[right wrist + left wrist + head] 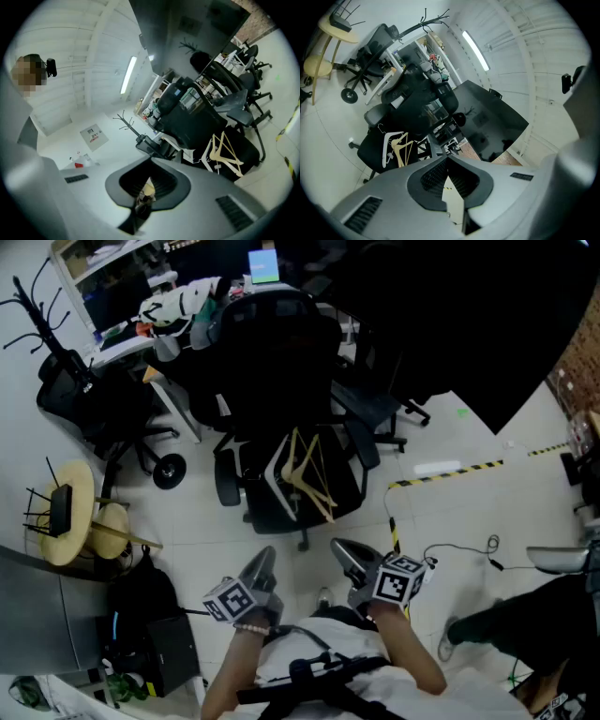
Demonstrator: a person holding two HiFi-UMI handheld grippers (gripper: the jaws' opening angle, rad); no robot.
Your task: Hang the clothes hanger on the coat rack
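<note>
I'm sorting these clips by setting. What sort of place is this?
Most likely an office: black swivel chairs, a cluttered desk and a coat rack.

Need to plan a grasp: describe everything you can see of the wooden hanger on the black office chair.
The wooden hanger looks like pale, unpainted wood. It is a triangular frame of two sloping shoulders joined by a crossbar, and its hook is too small to make out. It lies on the black chair seat, close against a white hanger. Which of the two lies on top cannot be told. Nothing else touches it.
</note>
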